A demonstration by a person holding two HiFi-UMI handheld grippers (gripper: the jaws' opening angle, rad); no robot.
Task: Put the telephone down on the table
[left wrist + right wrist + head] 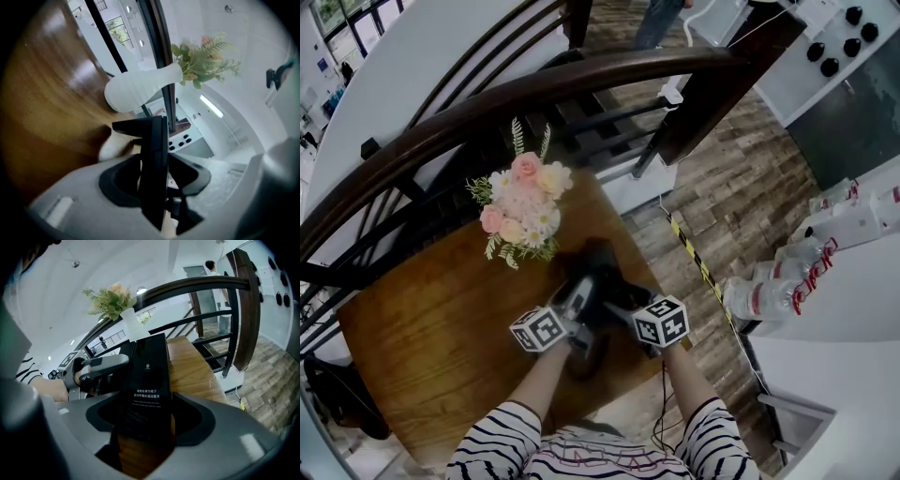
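While I look down, my left gripper and right gripper are both clenched on the black phone. It is over the table, near the front edge and just short of the flowers.

- Your telephone is glossy black, with small white print on its face.
- The surface is warm brown wood with a streaky grain.
- The flowers are pink, cream and white among green fronds, and their vase is white and ribbed.
- Your sleeves are striped black and white.
- Your left gripper and right gripper are pale grey with black hollows.
- The marker cubes are white with black squares.
- The floor is grey-brown planks, and the tape on it is striped yellow and black.
- The railing is dark brown.
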